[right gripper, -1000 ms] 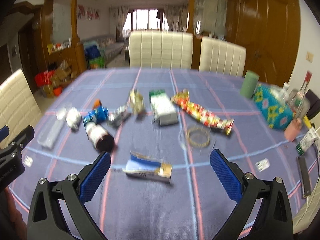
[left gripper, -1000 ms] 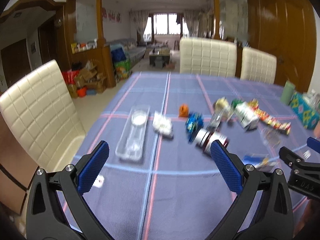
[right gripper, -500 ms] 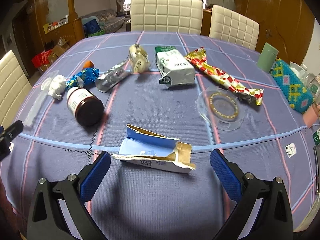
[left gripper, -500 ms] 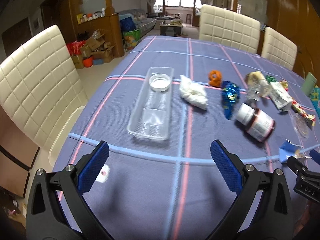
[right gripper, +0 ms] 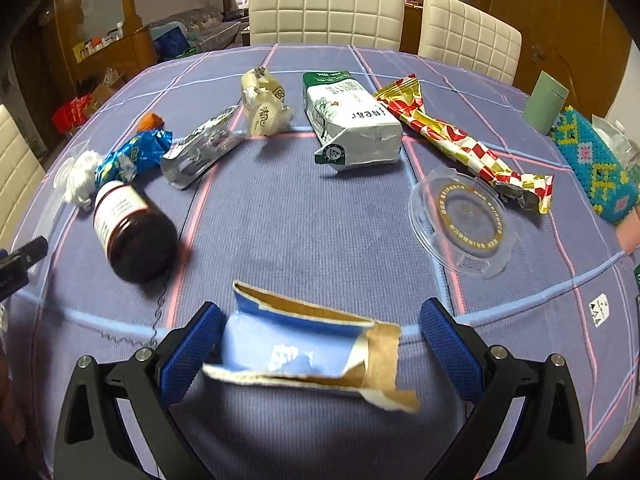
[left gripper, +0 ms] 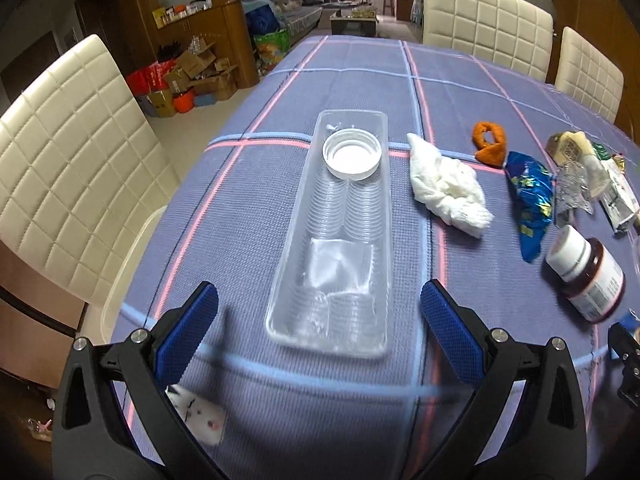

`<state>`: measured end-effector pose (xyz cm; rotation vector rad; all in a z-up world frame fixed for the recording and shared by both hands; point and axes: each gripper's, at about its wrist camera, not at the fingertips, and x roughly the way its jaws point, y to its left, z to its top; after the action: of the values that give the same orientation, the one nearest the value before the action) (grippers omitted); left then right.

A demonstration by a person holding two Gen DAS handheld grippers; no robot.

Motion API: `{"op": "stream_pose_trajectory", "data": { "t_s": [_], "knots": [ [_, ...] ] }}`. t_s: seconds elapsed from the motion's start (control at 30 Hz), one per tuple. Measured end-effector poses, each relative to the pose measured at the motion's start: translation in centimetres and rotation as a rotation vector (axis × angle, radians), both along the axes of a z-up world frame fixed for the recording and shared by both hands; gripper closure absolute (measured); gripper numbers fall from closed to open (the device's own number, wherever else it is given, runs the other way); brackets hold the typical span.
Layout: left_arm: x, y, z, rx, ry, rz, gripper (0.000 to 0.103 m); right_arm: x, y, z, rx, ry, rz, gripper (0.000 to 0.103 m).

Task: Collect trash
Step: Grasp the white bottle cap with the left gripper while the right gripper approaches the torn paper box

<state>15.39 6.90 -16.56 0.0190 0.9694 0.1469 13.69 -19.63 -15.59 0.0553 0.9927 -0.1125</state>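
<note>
Right wrist view: the right hand-held gripper (right gripper: 318,334) is spread wide, with a torn blue-and-brown cardboard box (right gripper: 308,354) lying flat between its blue pads, touching the left pad (right gripper: 188,356) or nearly so. A brown glass jar with a white label (right gripper: 130,232) lies on its side on the purple plaid surface (right gripper: 300,220). The left hand-held gripper (left gripper: 318,328) is wide open too, just short of a long clear plastic tray (left gripper: 340,232) that holds a white bottle cap (left gripper: 352,153).

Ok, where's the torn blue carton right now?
In the right wrist view the torn blue carton lies on the tablecloth between the open fingers of the right gripper, nearer than the brown jar.
</note>
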Motion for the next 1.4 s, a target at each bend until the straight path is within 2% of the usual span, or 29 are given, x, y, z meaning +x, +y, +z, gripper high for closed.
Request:
{"op": "stream_pose_trajectory", "data": {
  "t_s": [0.07, 0.27, 0.43, 0.6, 0.73, 0.83, 0.9, 0.97, 1.03, 1.13, 1.27, 1.3, 1.37, 1.4],
  "knots": [
    [0.4, -0.1, -0.2, -0.003, 0.01, -0.009, 0.004, 0.2, -0.2, -0.2, 0.035, 0.002, -0.009, 0.005],
    [0.8, 0.3, -0.5, -0.031, 0.023, -0.02, 0.004, 0.2, 0.1, -0.2, 0.032, -0.012, -0.011, 0.005],
    [0.5, 1.0, 1.7, -0.038, -0.062, -0.02, 0.003, 0.3, 0.2, -0.2, 0.032, -0.01, -0.01, 0.005],
    [2.1, 1.0, 4.0, 0.029, -0.115, -0.038, 0.003, 0.5, 0.5, 0.2, -0.019, -0.019, 0.003, 0.006],
    [3.5, 0.3, 4.2, 0.068, -0.102, -0.123, 0.004, 0.8, 0.7, 0.8, -0.072, -0.039, 0.016, 0.007],
    [5.0, -0.1, 3.6, 0.126, -0.077, -0.235, 0.004, 1.1, 0.1, 0.9, -0.078, -0.041, 0.001, 0.007],
    [6.3, 0.2, 3.2, 0.166, -0.063, -0.297, 0.008, 1.4, -0.3, 0.9, -0.084, -0.044, -0.011, 0.007],
    [7.2, 1.0, 3.2, 0.144, -0.047, -0.331, 0.022, 1.5, -0.5, 0.9, -0.086, -0.043, -0.016, 0.007],
    [8.1, 2.0, 3.3, 0.13, -0.038, -0.356, 0.028, 1.6, -0.5, 0.7, -0.09, -0.035, -0.017, 0.007],
    [8.5, 2.1, 3.0, 0.176, -0.046, -0.418, 0.029, 1.8, -0.1, 0.4, -0.104, -0.028, -0.015, 0.007],
    [8.8, 1.1, 1.7, 0.184, -0.012, -0.536, 0.03, 1.7, 0.5, 0.4, -0.129, -0.034, -0.013, 0.007],
    [8.9, 0.9, 1.4, 0.193, -0.01, -0.554, 0.032, 1.7, 0.5, 0.5, -0.13, -0.034, -0.014, 0.007],
    [9.1, 0.5, 1.0, 0.212, 0.002, -0.594, 0.045, 1.7, 0.5, 0.5, -0.128, -0.032, -0.018, 0.007],
    [9.3, 0.4, 0.8, 0.216, 0.011, -0.609, 0.047, 1.7, 0.4, 0.5, -0.126, -0.031, -0.021, 0.007]
  ]
}}
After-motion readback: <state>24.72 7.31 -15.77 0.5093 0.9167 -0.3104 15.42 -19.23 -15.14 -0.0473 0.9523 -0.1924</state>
